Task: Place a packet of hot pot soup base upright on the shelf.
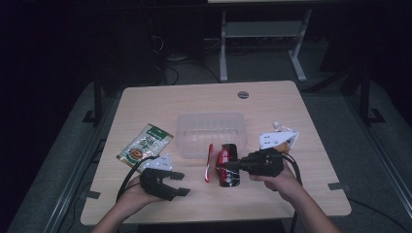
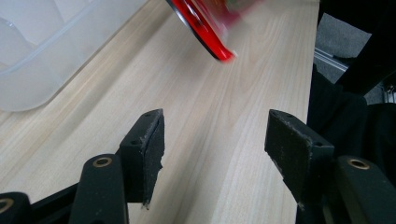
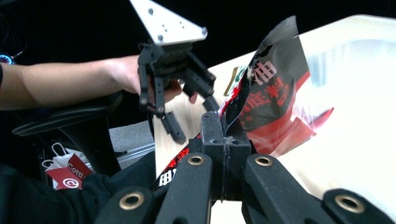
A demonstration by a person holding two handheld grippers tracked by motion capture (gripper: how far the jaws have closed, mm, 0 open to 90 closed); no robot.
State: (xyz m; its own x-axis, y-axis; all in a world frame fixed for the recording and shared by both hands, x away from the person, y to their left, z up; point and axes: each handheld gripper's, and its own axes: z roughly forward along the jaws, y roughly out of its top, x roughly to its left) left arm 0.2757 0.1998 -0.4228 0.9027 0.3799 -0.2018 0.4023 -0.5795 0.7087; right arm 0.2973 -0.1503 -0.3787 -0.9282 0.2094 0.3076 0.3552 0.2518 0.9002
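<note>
Just in front of the clear plastic bin (image 1: 212, 134), near the middle of the table (image 1: 145, 104), a red-and-black snack packet (image 1: 227, 165) hangs in the right gripper (image 1: 224, 167). The right gripper view shows its jaws pressed flat together on one edge of the packet (image 3: 273, 100), which rises crumpled and tilted above the wood rather than lying on it. A bright red edge of the same packet (image 2: 205, 35) blurs across the top of the left gripper view, just beside the bin's frosted wall (image 2: 44, 51).

So the pick looks done: the packet is gripped and lifted, but it is still outside the bin, short of the near rim. What seems left is carrying it over that rim and letting go inside. The bin appears empty as far as the high view shows.

The left gripper (image 1: 179, 183) rests low over the table's near left part with its jaws spread wide and nothing between them. Beyond it, a green snack packet (image 1: 145, 144) lies flat on the table, untouched, well apart from the bin's left side; it probably waits its turn. A white object (image 1: 278, 138) sits to the right of the bin, too small to identify.
</note>
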